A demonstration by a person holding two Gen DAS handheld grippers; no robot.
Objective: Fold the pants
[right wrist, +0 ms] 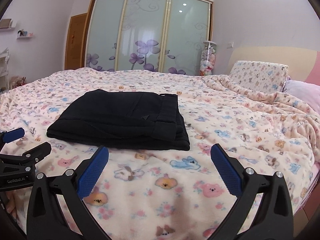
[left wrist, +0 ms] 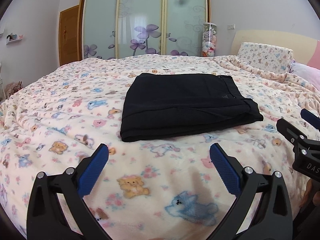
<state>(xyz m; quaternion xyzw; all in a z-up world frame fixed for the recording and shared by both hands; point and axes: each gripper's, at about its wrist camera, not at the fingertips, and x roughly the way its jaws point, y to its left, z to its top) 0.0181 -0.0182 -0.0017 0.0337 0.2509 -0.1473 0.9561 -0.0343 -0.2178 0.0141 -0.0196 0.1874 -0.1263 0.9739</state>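
Observation:
Black pants (left wrist: 186, 104) lie folded into a compact rectangle on the bed, with the waistband at the right end; they also show in the right wrist view (right wrist: 122, 120). My left gripper (left wrist: 159, 150) is open and empty, held above the blanket just in front of the pants. My right gripper (right wrist: 159, 151) is open and empty, in front of the pants' right end. The right gripper also shows at the right edge of the left wrist view (left wrist: 298, 124). The left gripper shows at the left edge of the right wrist view (right wrist: 26, 142).
The bed is covered by a cream blanket (left wrist: 60, 120) printed with bears. A matching pillow (left wrist: 264, 57) and a pink pillow (right wrist: 304, 94) lie at the headboard on the right. A sliding-door wardrobe (left wrist: 144, 20) and a tube of plush toys (left wrist: 209, 40) stand behind the bed.

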